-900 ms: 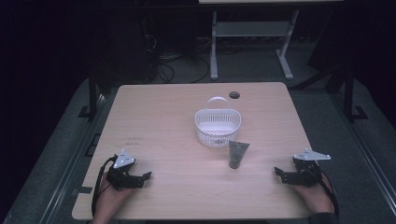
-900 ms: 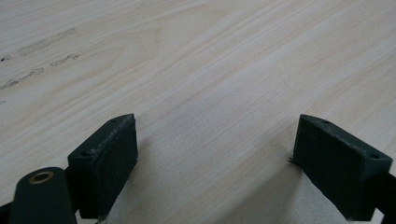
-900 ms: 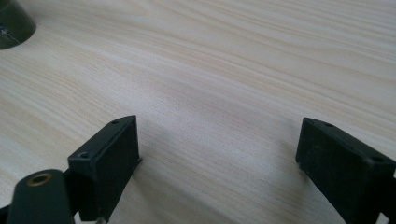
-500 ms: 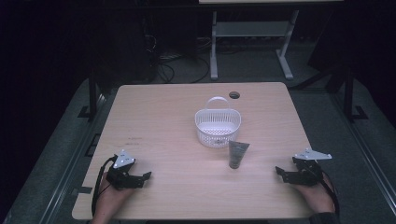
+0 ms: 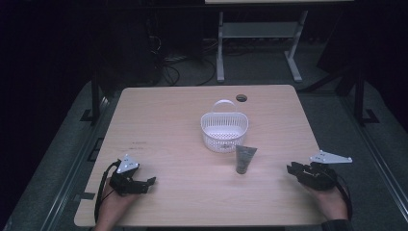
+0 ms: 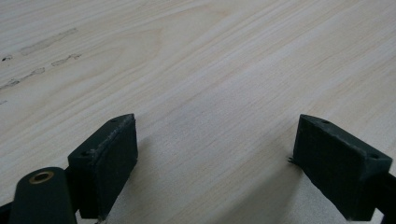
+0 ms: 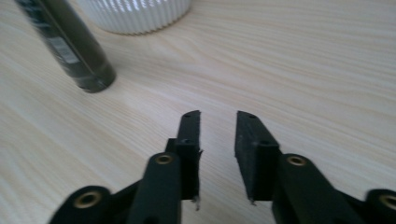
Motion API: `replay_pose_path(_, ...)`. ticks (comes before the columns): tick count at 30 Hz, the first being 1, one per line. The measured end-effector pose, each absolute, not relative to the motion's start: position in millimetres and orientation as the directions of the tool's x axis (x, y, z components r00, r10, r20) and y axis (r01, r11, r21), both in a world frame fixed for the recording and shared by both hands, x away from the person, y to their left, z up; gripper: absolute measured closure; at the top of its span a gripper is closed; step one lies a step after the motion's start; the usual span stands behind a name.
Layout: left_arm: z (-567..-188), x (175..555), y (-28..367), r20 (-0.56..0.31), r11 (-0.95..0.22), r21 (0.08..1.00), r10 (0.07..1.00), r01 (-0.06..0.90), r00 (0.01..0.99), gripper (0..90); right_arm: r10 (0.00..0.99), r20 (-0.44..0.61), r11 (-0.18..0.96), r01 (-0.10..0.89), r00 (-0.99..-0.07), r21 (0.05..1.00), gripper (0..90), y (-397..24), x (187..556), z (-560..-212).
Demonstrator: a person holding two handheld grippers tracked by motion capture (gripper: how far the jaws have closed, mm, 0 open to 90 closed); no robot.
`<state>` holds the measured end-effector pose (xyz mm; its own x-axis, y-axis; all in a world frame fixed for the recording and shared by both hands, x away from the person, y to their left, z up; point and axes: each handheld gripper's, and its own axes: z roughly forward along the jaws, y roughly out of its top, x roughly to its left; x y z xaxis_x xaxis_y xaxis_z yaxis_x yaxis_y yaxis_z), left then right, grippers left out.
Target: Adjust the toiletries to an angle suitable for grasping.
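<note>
Nothing has shifted: left gripper (image 5: 150, 181) rests jaws wide apart, right gripper (image 7: 217, 122) narrowly parted, its view catching the dark tube (image 7: 70, 46) standing beside the basket (image 5: 224, 131).

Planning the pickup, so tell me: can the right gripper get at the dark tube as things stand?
Probably yes. The right gripper rests on the table with bare wood between it and the tube, which stands just before the basket, its near side unblocked.
</note>
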<state>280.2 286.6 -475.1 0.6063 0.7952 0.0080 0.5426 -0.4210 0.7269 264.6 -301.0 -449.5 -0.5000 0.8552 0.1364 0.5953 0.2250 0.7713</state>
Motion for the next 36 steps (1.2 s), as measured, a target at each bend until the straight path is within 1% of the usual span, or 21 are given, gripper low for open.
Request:
replay_pose_path(3,-475,280,287,0.008,-0.42,0.727,0.796,0.543,0.606,13.2,0.839,0.144,0.227,0.578,-0.524,0.784,81.6,-299,264,-444)
replay_pose_path(4,-475,280,287,0.008,-0.42,0.727,0.796,0.543,0.606,13.2,0.839,0.144,0.227,0.578,-0.524,0.784,81.6,-299,264,-444)
replay_pose_path(5,-475,280,287,0.007,-0.42,0.727,0.796,0.543,0.605,13.2,0.827,0.148,0.237,0.574,-0.543,0.784,86.2,-296,264,-442)
replay_pose_path(7,-475,281,287,0.007,-0.419,0.728,0.796,0.543,0.605,13.2,0.815,0.162,0.237,0.575,-0.556,0.783,89.1,-295,264,-440)
replay_pose_path(14,-475,281,287,0.007,-0.42,0.727,0.796,0.543,0.605,13.2,0.792,0.172,0.247,0.565,-0.586,0.787,89.8,-291,265,-431)
replay_pose_path(20,-475,281,287,0.01,-0.423,0.726,0.795,0.543,0.606,13.2,0.768,0.151,0.281,0.539,-0.623,0.794,89.8,-286,268,-415)
replay_pose_path(36,-475,281,287,0.006,-0.418,0.728,0.797,0.544,0.604,13.2,0.719,0.145,0.301,0.493,-0.68,0.816,89.8,-270,275,-391)
